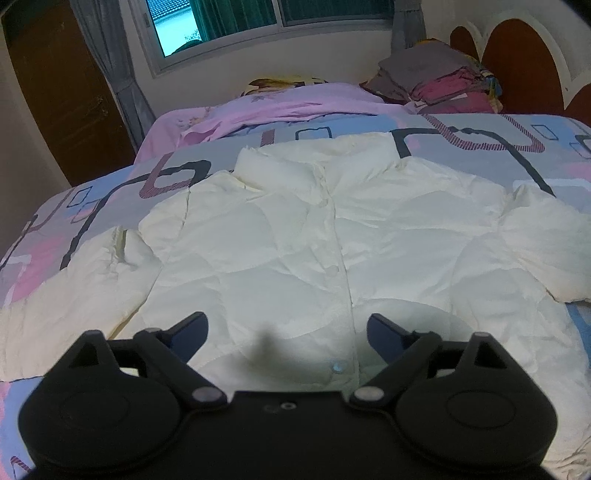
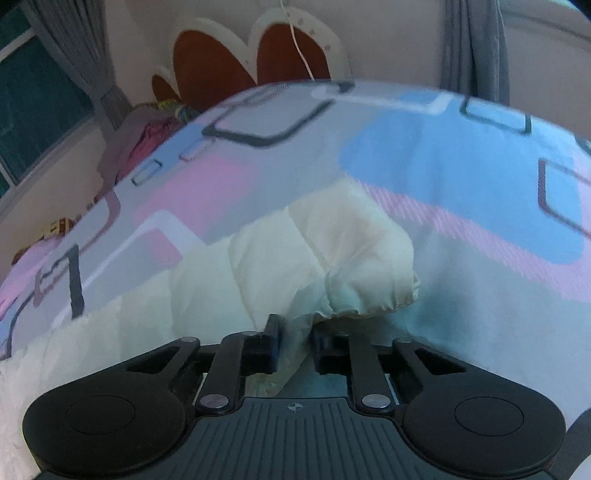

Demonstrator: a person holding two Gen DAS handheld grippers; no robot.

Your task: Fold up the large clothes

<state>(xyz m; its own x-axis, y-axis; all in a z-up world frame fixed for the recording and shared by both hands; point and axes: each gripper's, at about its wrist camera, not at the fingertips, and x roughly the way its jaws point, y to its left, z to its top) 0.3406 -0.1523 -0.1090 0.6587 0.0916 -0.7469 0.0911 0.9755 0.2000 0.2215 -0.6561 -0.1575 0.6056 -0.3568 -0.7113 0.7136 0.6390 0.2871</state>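
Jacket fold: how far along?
Done: jacket lies spread flat, front up, on the bed. In hand: right tool is shut on the sleeve cuff; left tool is open above the hem. Left: every fold; none shows yet.

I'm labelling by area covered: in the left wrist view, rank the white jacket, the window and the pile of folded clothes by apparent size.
1. White jacket, by far the largest, though nearest the camera.
2. Window, cut off by the frame's top.
3. Pile of folded clothes, smallest and far away.
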